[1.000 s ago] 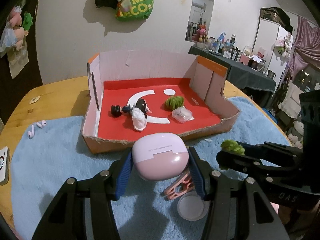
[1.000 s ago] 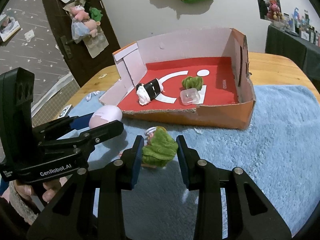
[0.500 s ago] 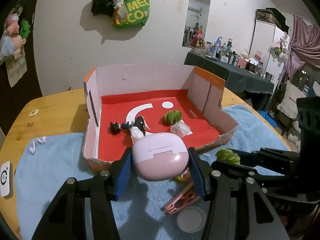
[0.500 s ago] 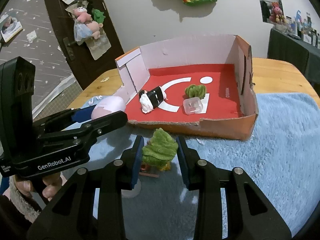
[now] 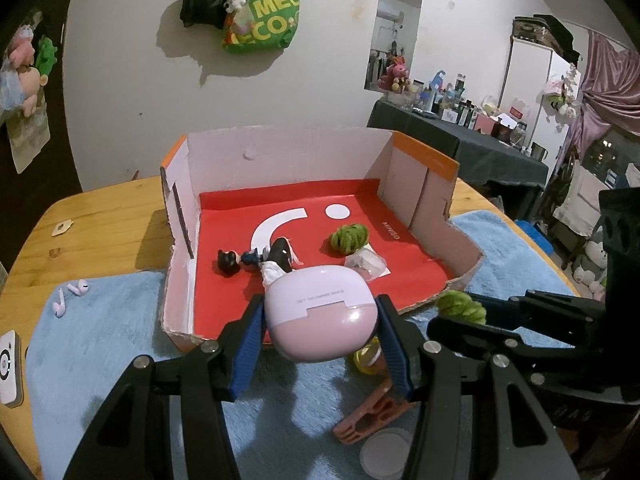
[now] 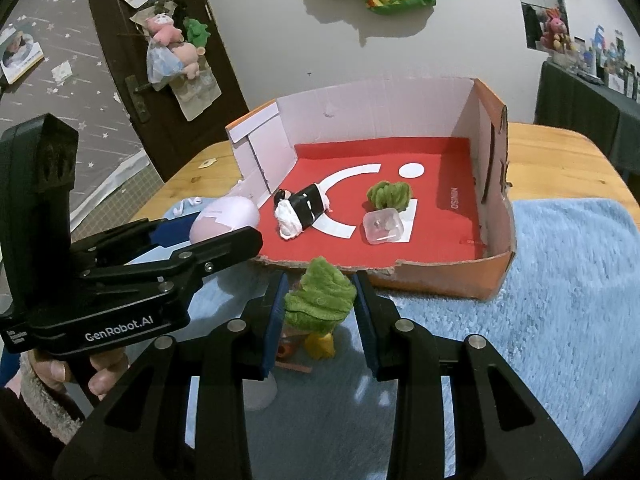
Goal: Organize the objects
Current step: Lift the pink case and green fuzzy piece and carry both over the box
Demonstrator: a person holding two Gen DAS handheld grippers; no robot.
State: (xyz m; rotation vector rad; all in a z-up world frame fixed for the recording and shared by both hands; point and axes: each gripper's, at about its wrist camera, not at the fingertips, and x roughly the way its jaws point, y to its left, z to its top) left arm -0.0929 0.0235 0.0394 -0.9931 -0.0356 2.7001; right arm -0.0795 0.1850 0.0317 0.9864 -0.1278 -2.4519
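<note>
Two hand-held tongs hang side by side above a blue mat (image 5: pixel 100 332), each gripping a small object just short of an open cardboard box (image 6: pixel 448 276).

The left tongs (image 5: pixel 320 330) are clamped about half-open on a pink case (image 5: pixel 320 318), their blue pads (image 5: pixel 246 350) pressed to its two sides. The right tongs (image 6: pixel 319 312) are drawn closer together, clamped on a green tuft (image 6: pixel 320 294) that tops a small toy; a yellow and orange base shows below the pads, too shadowed to make out clearly.

Only the left camera shows what lies beneath and beside its own tongs: a salmon clip (image 5: pixel 372 416) and a pale disc (image 5: pixel 386 454) on the mat under the right finger, two earbuds (image 5: pixel 70 296) well off to the left, and a white device (image 5: pixel 9 366) at the mat's left edge. It also catches the right tongs (image 5: pixel 460 312) from the side, the tuft poking past their tips.

Only the right camera shows the hand (image 6: pixel 80 368) and fuzzy sleeve gripping the left tongs (image 6: pixel 224 228), with the case at their tips beside the box's near-left corner.

Beyond both tongs, the box's red floor holds a black-and-white figure (image 6: pixel 300 210), a second green tuft (image 6: pixel 390 196) and a clear tub (image 6: pixel 382 226); the left view adds a small black piece (image 5: pixel 228 262) beside the figure. The box and mat rest on a wooden table (image 5: pixel 104 224), with a green bag (image 5: pixel 260 20) hanging on the wall beyond.
</note>
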